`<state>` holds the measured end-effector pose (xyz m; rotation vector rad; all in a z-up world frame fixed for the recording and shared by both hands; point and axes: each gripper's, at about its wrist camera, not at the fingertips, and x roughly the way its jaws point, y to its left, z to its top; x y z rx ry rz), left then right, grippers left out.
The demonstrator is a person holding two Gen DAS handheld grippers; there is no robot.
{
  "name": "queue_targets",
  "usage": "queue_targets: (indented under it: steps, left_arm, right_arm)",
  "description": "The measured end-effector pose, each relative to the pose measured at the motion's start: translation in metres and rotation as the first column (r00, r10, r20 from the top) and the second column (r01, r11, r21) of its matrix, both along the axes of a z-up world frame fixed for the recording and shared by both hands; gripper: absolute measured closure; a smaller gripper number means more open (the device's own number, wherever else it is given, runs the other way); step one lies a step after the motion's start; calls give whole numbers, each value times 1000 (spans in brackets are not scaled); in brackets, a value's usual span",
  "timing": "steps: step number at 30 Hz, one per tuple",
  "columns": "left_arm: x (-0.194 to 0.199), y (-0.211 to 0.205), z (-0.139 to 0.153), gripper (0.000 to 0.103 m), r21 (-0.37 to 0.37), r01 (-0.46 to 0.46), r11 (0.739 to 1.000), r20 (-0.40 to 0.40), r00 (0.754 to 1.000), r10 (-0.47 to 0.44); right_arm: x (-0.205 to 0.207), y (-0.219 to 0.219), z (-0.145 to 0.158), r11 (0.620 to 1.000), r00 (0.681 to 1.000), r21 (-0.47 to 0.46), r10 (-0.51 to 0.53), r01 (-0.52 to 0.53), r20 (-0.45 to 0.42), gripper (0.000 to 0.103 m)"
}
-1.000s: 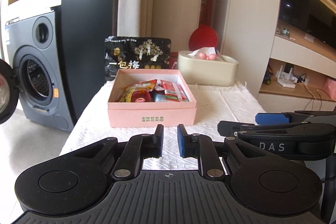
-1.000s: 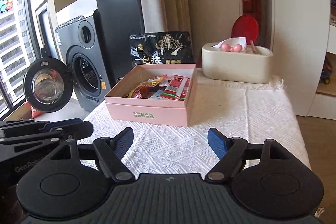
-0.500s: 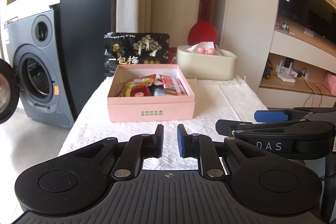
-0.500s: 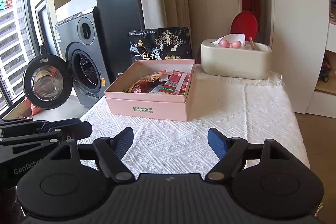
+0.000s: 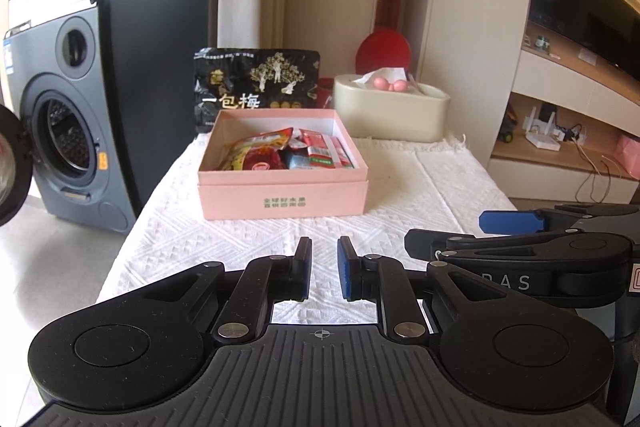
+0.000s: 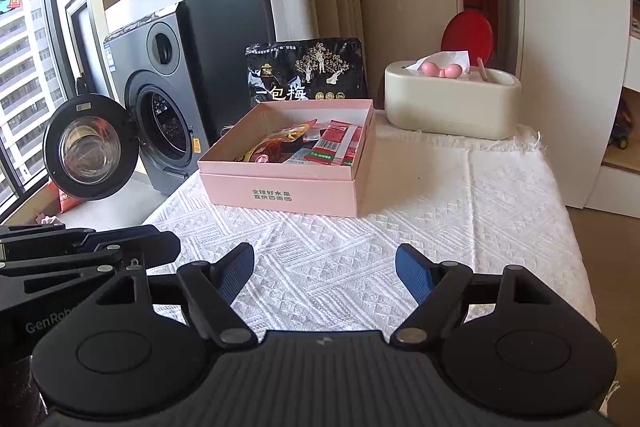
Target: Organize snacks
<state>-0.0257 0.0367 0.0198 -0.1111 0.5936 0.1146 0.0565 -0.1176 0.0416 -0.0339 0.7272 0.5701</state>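
The snack box (image 5: 282, 187) sits ahead of both my empty tongs, left tongs (image 5: 324, 273) nearly closed, right tongs (image 6: 325, 275) spread wide.

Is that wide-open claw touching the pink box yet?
Apart. In the right wrist view, bare white tablecloth lies between the right claw and the pink box.

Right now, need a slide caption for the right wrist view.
Open right gripper faces pink box of snacks on the white tablecloth.
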Motion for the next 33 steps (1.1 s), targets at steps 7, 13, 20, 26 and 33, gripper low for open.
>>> queue_targets:
  steps: [7, 13, 20, 26, 33]
  left_arm:
    - [1, 1, -2, 85, -8, 0, 1000, -6, 1000, 0]
    - [0, 1, -1, 85, -8, 0, 1000, -7, 1000, 0]
    - [0, 1, -1, 85, -8, 0, 1000, -6, 1000, 0]
    - [2, 0, -4, 85, -5, -9, 1000, -13, 1000, 9]
    - [5, 2, -9, 85, -1, -14, 1000, -13, 1000, 14]
  right_arm:
    - [0, -1, -2, 1000, 1000, -2, 2, -2, -3, 24]
    - [0, -1, -4, 1000, 1000, -2, 1, -1, -6, 24]
    - [-1, -1, -4, 1000, 1000, -3, 1, -1, -7, 24]
    - [-1, -3, -2, 1000, 1000, 3, 3, -3, -8, 24]
    - [-1, -3, -2, 1000, 1000, 2, 7, -7, -12, 24]
